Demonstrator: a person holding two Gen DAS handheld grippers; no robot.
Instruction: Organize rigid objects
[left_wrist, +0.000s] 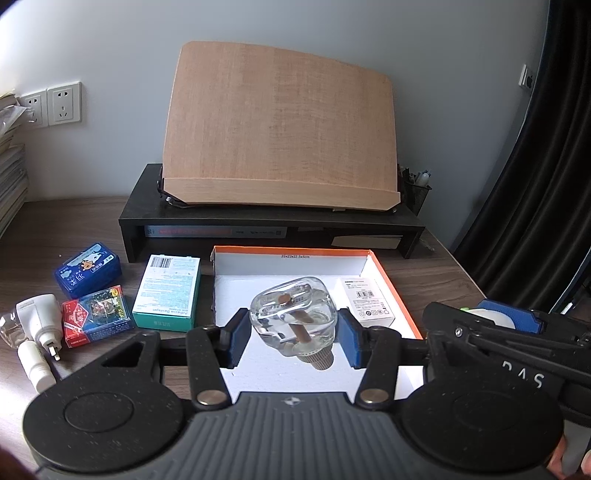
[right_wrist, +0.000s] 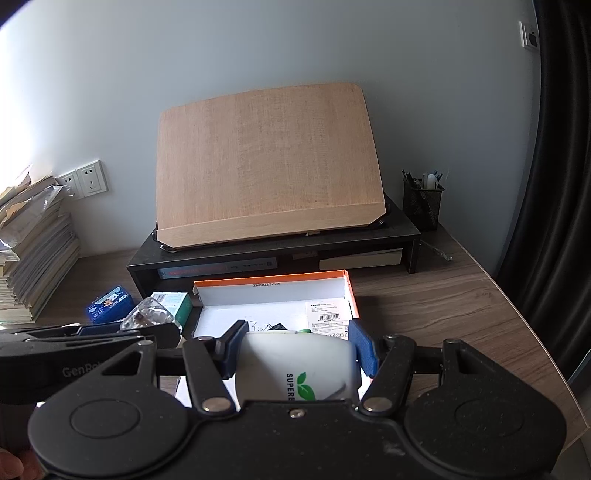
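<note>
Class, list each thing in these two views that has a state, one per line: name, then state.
Left claw: shut on the glass bottle, held above the box.
Right claw: shut on the white bottle.
Orange-rimmed box: open, with a white carton lying inside.
Wooden book stand: tilted up, bare.
Wall sockets: unplugged.

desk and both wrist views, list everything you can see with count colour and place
glass bottle: 1, clear, between left gripper's pads, over the tray
white bottle: 1, white with green leaf logo, between right gripper's pads
box tray: 1, orange rim, white inside, desk centre
white carton: 1, inside tray, right side
teal box: 1, left of tray
blue box: 1, far left
red card box: 1, before blue box
plug adapter: 1, white, left edge
wooden stand: 1, tan, on black riser
pen cup: 1, black mesh, right of riser
left gripper: black, blue pads
right gripper: black, blue pads
</note>
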